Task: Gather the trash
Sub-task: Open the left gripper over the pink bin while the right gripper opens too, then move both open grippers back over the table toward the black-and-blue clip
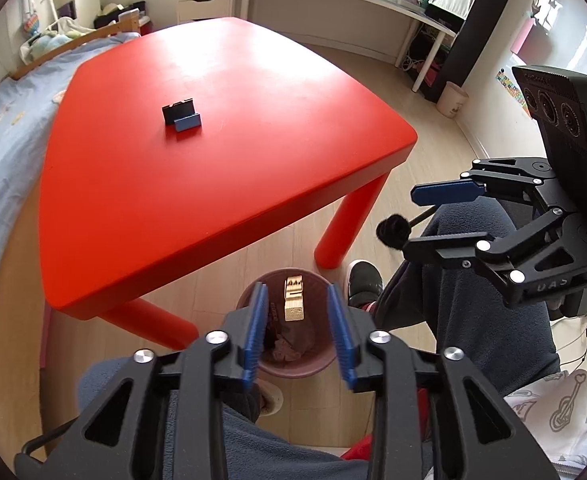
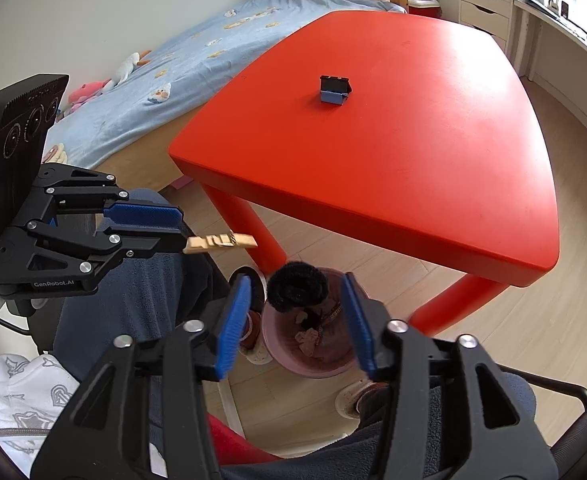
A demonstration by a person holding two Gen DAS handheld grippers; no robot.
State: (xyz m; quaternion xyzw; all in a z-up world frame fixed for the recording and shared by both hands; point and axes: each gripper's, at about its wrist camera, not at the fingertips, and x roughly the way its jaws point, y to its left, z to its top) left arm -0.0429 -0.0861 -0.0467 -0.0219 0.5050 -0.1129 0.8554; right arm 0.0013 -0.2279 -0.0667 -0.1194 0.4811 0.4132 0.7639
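Both tools over bin (image 1: 289, 364), spread wide: left tool (image 1: 298, 334) drops peg (image 1: 293, 298), right tool (image 2: 295, 322) drops black fluff (image 2: 297, 286). Small block (image 1: 182, 117) left on table (image 1: 253, 128).

Bright red bench (image 1: 229, 152), pink bin (image 1: 293, 364), lots of black and blue

Both grippers are black with ribbed blue pads: left gripper (image 1: 299, 332), right gripper (image 2: 297, 320). The little stand (image 1: 182, 117) on the bench matches, black with a blue front. The clothespin (image 2: 221, 242) is pale tan wood, and the fuzzy ball (image 2: 297, 286) is black. At 10 o'clock the bed (image 2: 197, 56) has a light blue sheet with small yellow-and-white prints. The floor (image 1: 421, 160) is light wood. The trousers (image 1: 473, 300) are grey-blue.
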